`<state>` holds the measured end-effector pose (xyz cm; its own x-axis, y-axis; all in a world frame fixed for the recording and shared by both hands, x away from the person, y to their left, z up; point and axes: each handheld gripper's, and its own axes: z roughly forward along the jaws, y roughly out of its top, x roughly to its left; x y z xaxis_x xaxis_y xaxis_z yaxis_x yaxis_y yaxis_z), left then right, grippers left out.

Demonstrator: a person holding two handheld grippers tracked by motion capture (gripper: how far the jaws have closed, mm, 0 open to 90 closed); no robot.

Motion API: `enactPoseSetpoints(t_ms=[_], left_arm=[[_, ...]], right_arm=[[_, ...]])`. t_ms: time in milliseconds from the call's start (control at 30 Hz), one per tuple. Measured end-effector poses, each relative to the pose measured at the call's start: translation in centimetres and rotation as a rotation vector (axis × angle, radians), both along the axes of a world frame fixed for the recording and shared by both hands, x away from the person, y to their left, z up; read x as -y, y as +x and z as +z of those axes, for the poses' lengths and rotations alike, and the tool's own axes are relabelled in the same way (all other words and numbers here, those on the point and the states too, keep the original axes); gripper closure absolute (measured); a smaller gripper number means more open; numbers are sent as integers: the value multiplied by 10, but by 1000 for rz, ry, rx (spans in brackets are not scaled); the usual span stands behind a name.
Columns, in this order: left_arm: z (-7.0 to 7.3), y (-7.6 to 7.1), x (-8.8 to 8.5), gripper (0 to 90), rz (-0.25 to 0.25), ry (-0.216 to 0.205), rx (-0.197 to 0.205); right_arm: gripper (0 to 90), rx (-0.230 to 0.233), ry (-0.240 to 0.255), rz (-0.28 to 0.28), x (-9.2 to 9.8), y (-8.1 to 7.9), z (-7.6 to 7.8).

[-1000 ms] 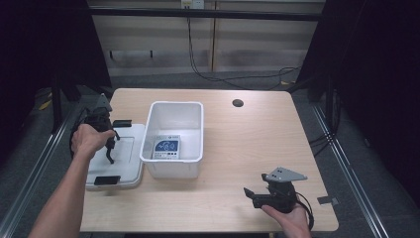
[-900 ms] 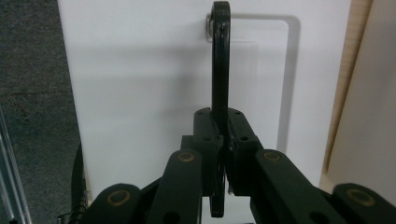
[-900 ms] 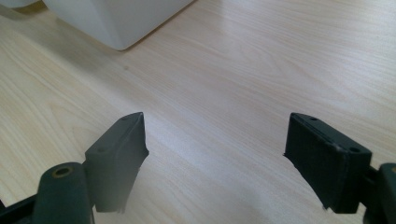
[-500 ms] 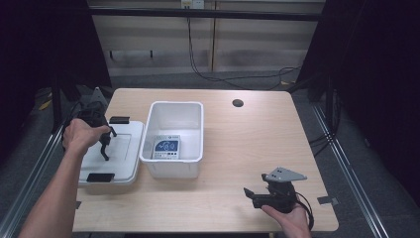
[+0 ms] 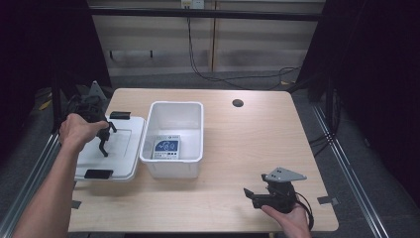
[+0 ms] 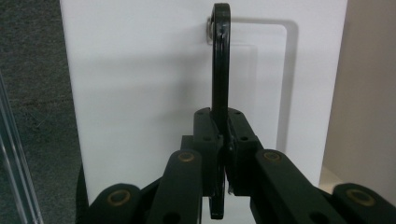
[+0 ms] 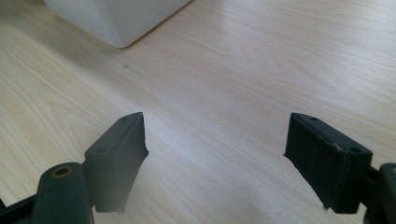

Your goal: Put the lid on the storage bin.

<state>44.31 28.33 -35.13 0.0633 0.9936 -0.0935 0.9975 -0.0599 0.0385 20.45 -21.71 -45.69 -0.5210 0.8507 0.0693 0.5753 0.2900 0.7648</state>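
Since a second ago I have dragged the flat white plastic lid (image 5: 111, 148) left of the open white plastic bin (image 5: 174, 136), left gripper (image 5: 103, 141) clamped on its black handle (image 6: 220, 70). Next, release. Right gripper (image 5: 249, 192) idles wide open, empty, on the bench (image 5: 247, 139).

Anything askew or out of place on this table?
The white lid is off its bin, lying at the table's left edge and overhanging it. The left gripper is clamped on the lid's black handle. Nothing looks spilled or damaged.
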Motion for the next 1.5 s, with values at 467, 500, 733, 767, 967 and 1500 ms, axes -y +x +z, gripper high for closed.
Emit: enactPoseSetpoints(t_ms=[467, 500, 733, 767, 967, 1500], left_arm=[[25, -2, -4, 848, -4, 13, 20], [26, -2, -4, 848, 4, 9, 21], [35, -2, 1, 847, -25, 12, 13], [36, -2, 3, 847, -20, 16, 27], [47, -3, 3, 848, -16, 14, 31], [74, -10, 3, 847, -36, -2, 52]], right_arm=[[194, -7, 0, 3, 0, 0, -1], [194, -7, 1, 2, 0, 0, -1], [194, -8, 3, 0, 0, 1, -1], [193, -5, 3, 1, 0, 1, -1], [194, -2, 3, 5, 1, 0, -1], [193, -6, 5, 1, 0, 0, -1]])
